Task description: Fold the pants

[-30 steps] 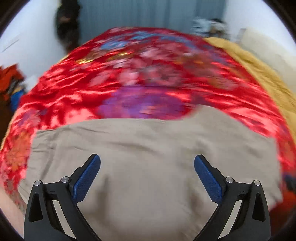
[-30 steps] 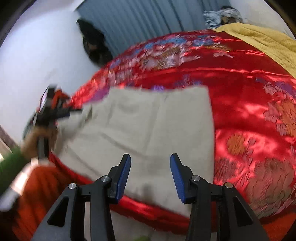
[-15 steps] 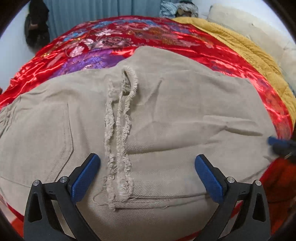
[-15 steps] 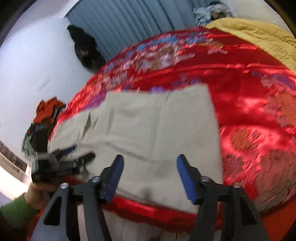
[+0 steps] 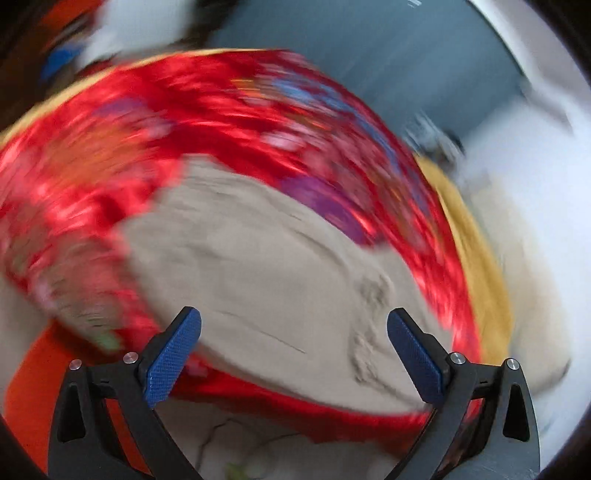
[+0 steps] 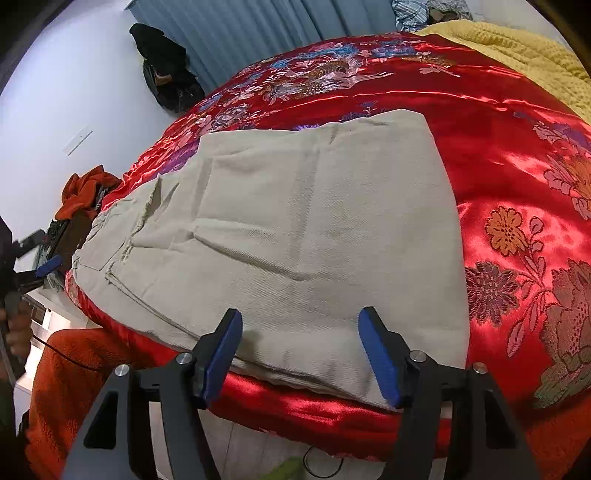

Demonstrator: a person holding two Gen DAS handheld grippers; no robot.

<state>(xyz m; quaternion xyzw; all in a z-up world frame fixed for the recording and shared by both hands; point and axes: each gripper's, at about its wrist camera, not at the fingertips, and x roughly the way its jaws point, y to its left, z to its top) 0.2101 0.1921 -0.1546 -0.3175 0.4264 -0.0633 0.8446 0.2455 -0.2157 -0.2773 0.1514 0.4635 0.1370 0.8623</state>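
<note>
The beige pants (image 6: 303,229) lie folded flat on a red flowered satin bedspread (image 6: 517,155), near the bed's front edge. In the blurred left wrist view the pants (image 5: 266,280) fill the middle, frayed hems toward the right. My left gripper (image 5: 293,349) is open and empty, held above the pants' near edge. It also shows at the far left of the right wrist view (image 6: 40,269). My right gripper (image 6: 300,354) is open and empty, just above the front edge of the pants.
A yellow blanket (image 6: 524,51) covers the bed's far right. An orange fuzzy cloth (image 6: 74,373) hangs below the front edge. Red clothes (image 6: 85,188) are piled at the left. Blue curtains (image 6: 266,33) and a dark hanging garment (image 6: 162,70) stand behind.
The left gripper has swung away fast from over the pants toward the bed's left edge, so its view is blurred and tilted. The right gripper has drawn a little nearer and opened wider.
</note>
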